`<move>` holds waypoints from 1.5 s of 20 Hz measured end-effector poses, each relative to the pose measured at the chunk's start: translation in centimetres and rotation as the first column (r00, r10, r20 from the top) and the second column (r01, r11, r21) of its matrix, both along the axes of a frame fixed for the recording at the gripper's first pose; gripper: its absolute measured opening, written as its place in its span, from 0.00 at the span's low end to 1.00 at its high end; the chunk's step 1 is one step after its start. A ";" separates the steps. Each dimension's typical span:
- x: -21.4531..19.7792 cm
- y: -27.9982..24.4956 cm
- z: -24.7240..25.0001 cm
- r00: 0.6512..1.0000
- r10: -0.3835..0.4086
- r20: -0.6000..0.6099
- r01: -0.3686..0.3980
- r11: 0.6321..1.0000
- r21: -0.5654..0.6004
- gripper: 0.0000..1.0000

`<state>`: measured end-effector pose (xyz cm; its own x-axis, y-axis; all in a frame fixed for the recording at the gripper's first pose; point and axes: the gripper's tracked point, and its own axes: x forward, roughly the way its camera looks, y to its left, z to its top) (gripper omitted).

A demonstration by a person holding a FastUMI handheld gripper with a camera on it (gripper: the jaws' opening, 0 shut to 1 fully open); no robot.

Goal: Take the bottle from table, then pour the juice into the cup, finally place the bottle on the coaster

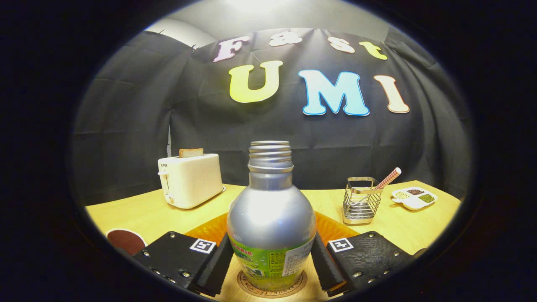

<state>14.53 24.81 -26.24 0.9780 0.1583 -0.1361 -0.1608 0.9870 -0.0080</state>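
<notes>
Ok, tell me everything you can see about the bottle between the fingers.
The bottle looks like silver metal with a rounded shoulder, a narrow threaded neck and no cap on its open mouth. A green printed label wraps its lower body. It stands upright on a round coaster on the wooden table. The tongs sit around it, one finger against each side of the labelled part, apparently gripping it.

Black cloth wall (creased, draped) behind a pale wooden table — light glare on the ceiling.
</notes>
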 end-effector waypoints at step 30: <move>-13.1 -13.6 30.3 0.968 -0.224 0.110 0.225 0.974 0.002 0.96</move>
